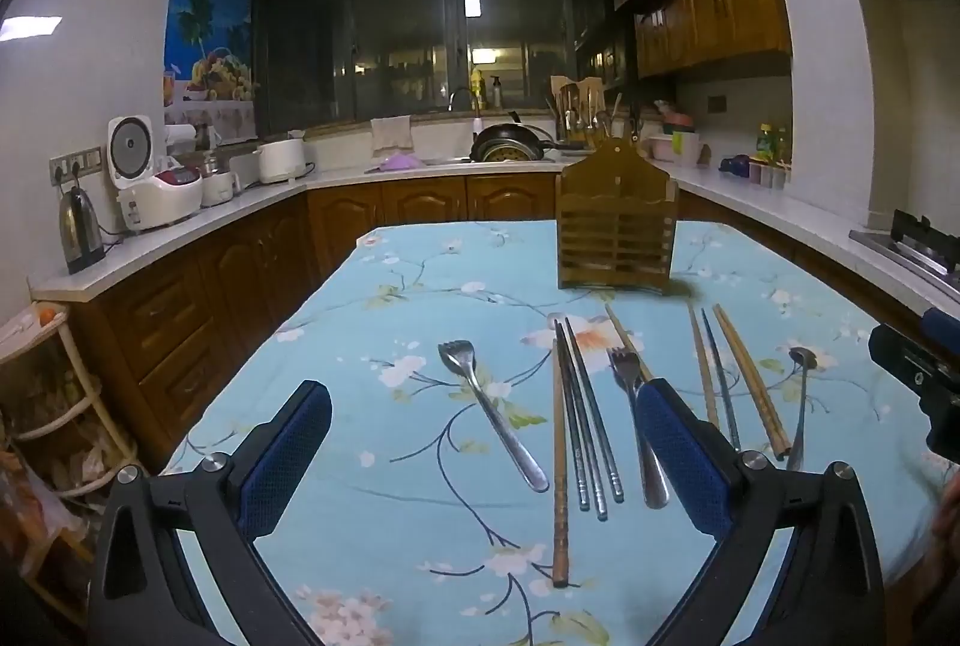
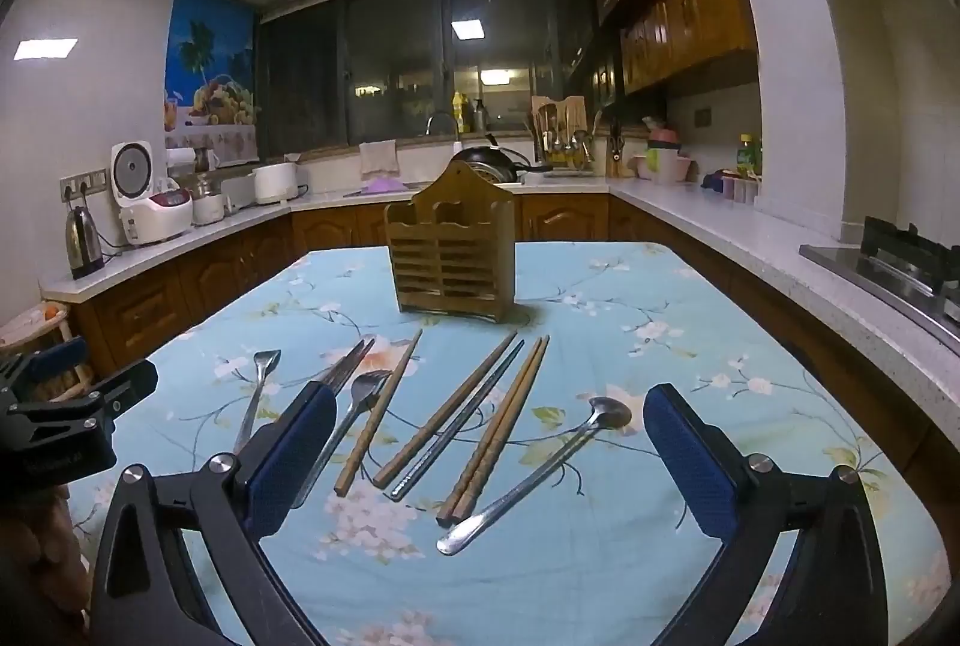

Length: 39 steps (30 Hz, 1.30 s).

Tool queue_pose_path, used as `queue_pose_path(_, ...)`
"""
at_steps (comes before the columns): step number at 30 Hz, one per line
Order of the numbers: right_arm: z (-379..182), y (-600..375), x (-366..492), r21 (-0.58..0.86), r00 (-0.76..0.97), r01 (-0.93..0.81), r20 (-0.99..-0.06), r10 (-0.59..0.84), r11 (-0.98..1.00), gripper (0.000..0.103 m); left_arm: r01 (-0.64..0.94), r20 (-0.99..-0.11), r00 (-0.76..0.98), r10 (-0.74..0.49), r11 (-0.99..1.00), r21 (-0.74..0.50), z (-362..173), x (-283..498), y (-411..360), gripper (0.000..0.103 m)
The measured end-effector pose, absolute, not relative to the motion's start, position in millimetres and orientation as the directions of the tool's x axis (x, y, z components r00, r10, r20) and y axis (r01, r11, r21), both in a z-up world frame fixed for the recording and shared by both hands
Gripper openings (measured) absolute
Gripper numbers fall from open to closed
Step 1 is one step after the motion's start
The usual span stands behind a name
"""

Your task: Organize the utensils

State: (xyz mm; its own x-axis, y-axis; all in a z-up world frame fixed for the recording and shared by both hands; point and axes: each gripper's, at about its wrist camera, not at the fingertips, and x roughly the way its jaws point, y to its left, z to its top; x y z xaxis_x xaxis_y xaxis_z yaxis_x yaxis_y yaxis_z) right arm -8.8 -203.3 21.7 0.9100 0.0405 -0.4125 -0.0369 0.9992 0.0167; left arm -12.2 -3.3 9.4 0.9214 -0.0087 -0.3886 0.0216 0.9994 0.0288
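Both grippers hover over the floral tablecloth (image 2: 690, 298), jaws spread wide, nothing between them. From the right gripper (image 2: 489, 442), the spoon (image 2: 540, 472) lies dead ahead, wooden chopsticks (image 2: 495, 424) at eleven o'clock, a fork (image 2: 354, 406) by its left finger. From the left gripper (image 1: 483, 436), another fork (image 1: 489, 412) and metal chopsticks (image 1: 585, 418) lie ahead. The wooden utensil holder (image 2: 450, 250) stands upright at twelve, slots look empty, path clear.

Tabletop (image 2: 690, 298) under blue floral cloth. Wooden slatted holder (image 2: 451, 250) upright at far middle. Nearer, loose in row: two forks (image 1: 489, 409), metal chopsticks (image 1: 585, 418), wooden chopsticks (image 2: 495, 427), spoon (image 2: 540, 472), all lying flat.
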Motion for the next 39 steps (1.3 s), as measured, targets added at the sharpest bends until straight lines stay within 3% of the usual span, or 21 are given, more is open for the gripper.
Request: queue_pose_path(39, 22.0, -198.1, -6.6, 0.029, 0.905, -0.047, -0.422, 0.055, 0.998, 0.103, 0.032, -0.403, 0.915, -0.025, 0.999, 0.009, 9.1, -5.5, -3.6, 0.102)
